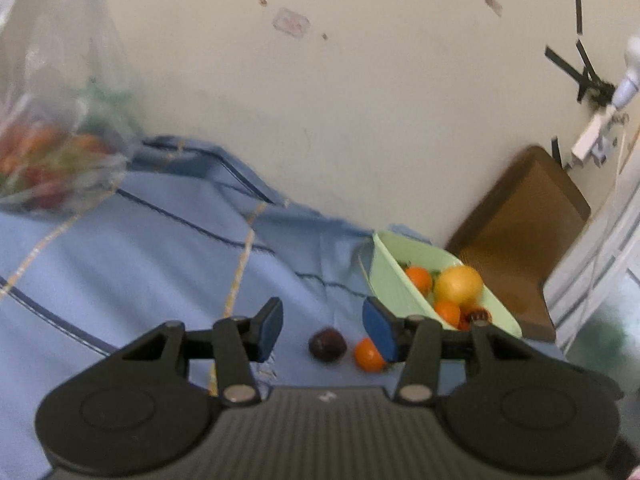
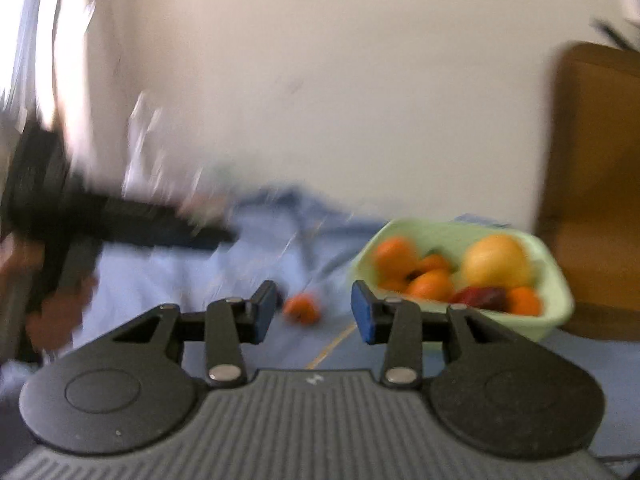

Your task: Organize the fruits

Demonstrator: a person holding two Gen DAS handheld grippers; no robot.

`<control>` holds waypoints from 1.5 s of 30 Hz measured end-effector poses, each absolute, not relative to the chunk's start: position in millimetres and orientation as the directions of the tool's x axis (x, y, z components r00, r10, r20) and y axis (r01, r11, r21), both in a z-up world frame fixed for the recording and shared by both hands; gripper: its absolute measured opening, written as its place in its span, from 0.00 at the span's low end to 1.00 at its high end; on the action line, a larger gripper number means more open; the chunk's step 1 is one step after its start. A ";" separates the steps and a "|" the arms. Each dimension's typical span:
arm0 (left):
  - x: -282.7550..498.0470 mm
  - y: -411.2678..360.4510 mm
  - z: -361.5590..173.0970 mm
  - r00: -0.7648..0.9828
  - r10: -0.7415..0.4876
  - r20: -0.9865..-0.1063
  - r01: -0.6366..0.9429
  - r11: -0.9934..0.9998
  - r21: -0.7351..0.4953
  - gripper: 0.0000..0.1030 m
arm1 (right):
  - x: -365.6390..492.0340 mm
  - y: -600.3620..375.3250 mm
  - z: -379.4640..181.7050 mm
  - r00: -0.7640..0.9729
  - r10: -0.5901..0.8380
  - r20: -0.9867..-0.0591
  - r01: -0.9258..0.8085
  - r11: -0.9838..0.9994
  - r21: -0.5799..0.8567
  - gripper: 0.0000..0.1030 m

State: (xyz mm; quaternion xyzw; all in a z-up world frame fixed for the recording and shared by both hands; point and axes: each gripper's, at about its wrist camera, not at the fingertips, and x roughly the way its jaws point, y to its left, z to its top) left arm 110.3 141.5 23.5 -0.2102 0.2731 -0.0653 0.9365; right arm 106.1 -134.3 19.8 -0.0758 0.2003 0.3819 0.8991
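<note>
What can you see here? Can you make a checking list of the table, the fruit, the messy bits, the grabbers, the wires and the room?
Surface: blue cloth, wrinkled.
Job's things: green bowl holding fruit; dark plum and small orange loose on the cloth.
Clutter: clear bag of fruit, blurred.
Grippers: left gripper and right gripper open, empty.
Cables: white wire by the wall.
Surroundings: pale wall, brown board.

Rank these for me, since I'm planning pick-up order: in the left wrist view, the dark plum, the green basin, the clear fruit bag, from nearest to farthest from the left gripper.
Measured from the left gripper:
1. Dark plum, on the blue cloth just beyond the open fingertips.
2. Green basin, ahead to the right, holding fruit.
3. Clear fruit bag, far left by the wall.
</note>
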 end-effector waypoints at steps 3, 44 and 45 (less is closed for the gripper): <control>124.4 131.7 14.8 0.814 -0.269 -0.515 0.024 0.902 -0.431 0.44 | 120.5 -111.9 9.1 0.616 0.614 -0.494 -0.707 0.708 -0.002 0.42; 69.4 60.2 -14.1 0.742 -0.420 -0.523 0.179 0.875 -0.449 0.29 | 99.8 -183.6 -9.0 0.604 0.593 -0.533 -0.619 0.770 0.155 0.31; 69.4 59.9 -14.2 0.742 -0.420 -0.522 0.178 0.875 -0.450 0.29 | 100.2 -182.8 -9.1 0.605 0.591 -0.533 -0.619 0.771 0.153 0.30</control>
